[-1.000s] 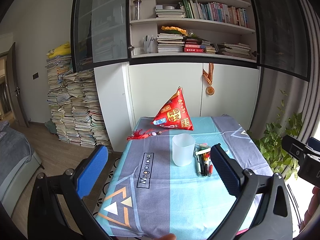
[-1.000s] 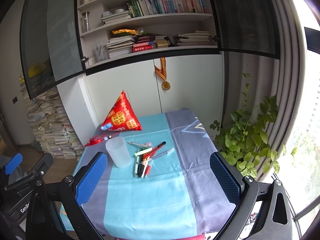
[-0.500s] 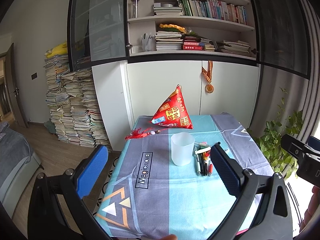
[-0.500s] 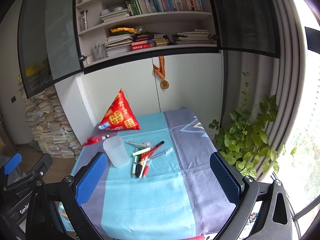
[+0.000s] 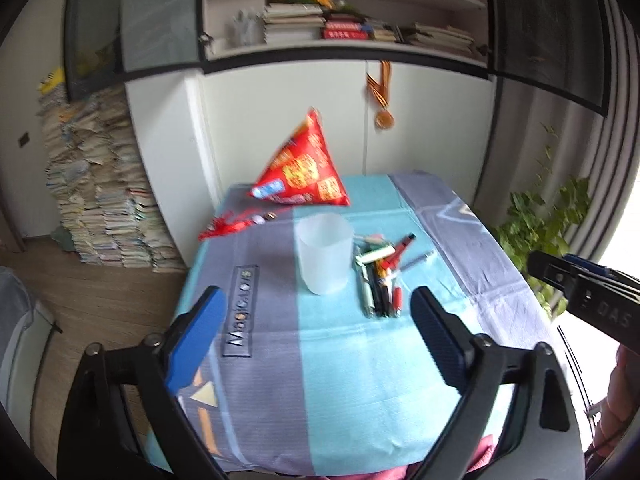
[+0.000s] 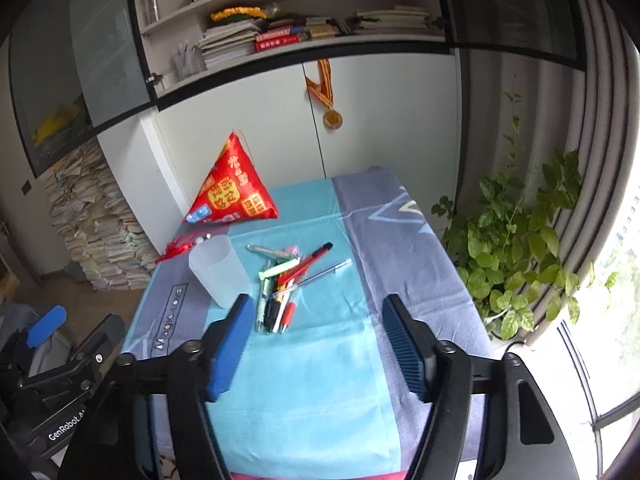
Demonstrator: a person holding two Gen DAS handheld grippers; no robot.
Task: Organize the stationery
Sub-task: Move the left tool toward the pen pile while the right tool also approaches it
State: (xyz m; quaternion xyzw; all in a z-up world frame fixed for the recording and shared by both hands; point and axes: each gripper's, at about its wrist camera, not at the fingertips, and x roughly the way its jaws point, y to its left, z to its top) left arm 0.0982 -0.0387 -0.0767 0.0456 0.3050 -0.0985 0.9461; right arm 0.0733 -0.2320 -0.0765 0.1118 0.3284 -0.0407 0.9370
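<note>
Bookshelves (image 6: 304, 20) and white cabinets back a worktop (image 6: 320, 380) draped in a blue and grey cloth. Translucent cup (image 6: 218, 272) stands upright mid-worktop; loose pens (image 6: 288, 284) lie in a heap just beside it, red pyramid pouch (image 6: 230, 188) behind. Left tongs (image 5: 316, 336) and right tongs (image 6: 316, 344) both hang over the near edge, spread wide, gripping nothing.

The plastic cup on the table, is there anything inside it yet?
Empty. The translucent cup stands upright, and nothing shows through its walls or pokes above its rim. The pens all lie beside it on the tablecloth.
</note>
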